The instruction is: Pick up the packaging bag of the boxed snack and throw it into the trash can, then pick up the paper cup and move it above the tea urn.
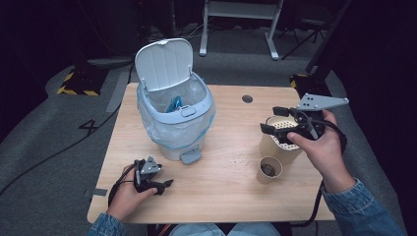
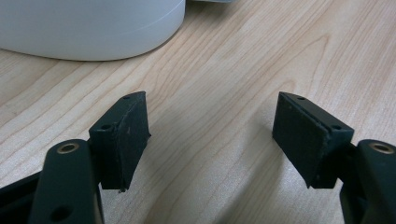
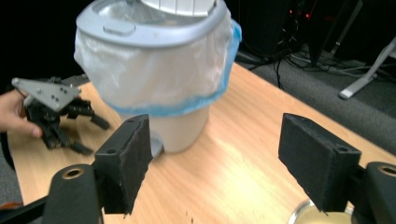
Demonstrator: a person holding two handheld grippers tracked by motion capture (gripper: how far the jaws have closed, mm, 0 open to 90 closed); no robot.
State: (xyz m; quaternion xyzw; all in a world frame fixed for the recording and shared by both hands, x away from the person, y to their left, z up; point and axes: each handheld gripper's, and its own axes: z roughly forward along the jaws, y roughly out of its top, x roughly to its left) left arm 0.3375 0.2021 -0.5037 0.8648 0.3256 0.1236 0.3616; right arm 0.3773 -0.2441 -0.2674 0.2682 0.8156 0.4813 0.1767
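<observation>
A pale blue pedal bin (image 1: 174, 118) with a clear liner stands on the wooden table (image 1: 226, 196), its white lid (image 1: 163, 64) raised and something blue inside. At the right stand a tall paper cup (image 1: 270, 146) with a perforated white insert and a small paper cup (image 1: 269, 169) holding dark matter. My right gripper (image 1: 269, 119) hovers over the tall cup, jaws open and empty, pointing toward the bin (image 3: 159, 79). My left gripper (image 1: 165, 187) rests low near the table's front left, open with nothing between its jaws (image 2: 212, 135). The bin's base (image 2: 88, 28) lies just beyond it.
The bin's foot pedal (image 1: 191, 156) faces the front edge. A round cable hole (image 1: 247, 98) sits at the table's back right. Dark specks (image 1: 241, 162) dot the wood left of the small cup. Bare wood lies between the bin and the cups.
</observation>
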